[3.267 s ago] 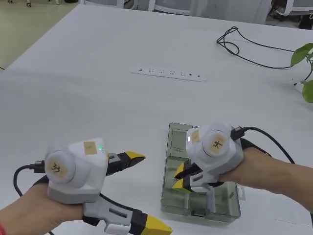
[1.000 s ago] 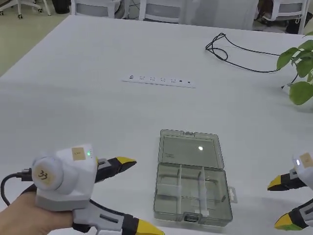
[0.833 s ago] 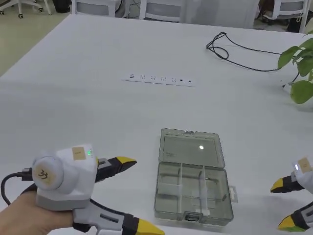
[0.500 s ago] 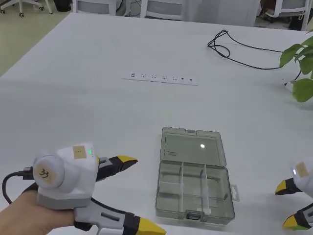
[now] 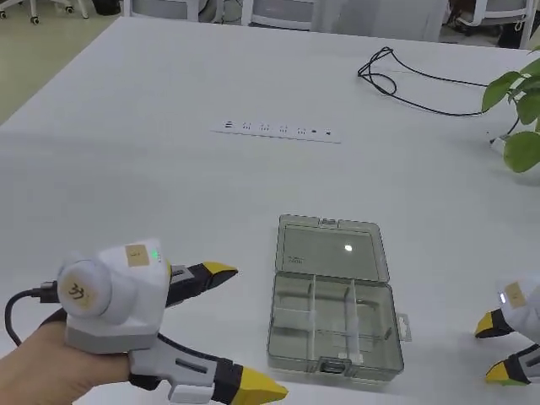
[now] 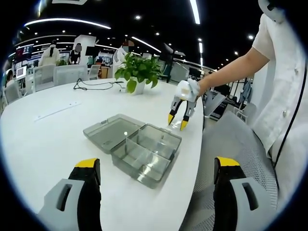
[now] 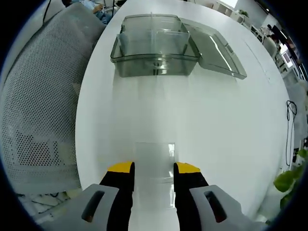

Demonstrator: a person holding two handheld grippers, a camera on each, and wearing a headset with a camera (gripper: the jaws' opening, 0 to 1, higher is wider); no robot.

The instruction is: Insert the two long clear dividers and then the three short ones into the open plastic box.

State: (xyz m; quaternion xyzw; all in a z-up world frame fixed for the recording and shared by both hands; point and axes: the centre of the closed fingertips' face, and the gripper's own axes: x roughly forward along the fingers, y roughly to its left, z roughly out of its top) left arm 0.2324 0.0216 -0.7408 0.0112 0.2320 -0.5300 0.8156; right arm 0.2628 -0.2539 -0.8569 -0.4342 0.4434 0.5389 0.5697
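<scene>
The smoky clear plastic box sits open on the white bench. Its lid lies flat behind the tray, and clear dividers stand in the tray. Left of the box, the left gripper is held with its 2 yellow-tipped jaws spread wide and nothing between them. Right of the box, near the bench edge, the right gripper has its jaws narrow, either side of a small flat clear divider lying on the bench. Whether they pinch it I cannot tell. Beyond the box's lid lies a white power strip.
</scene>
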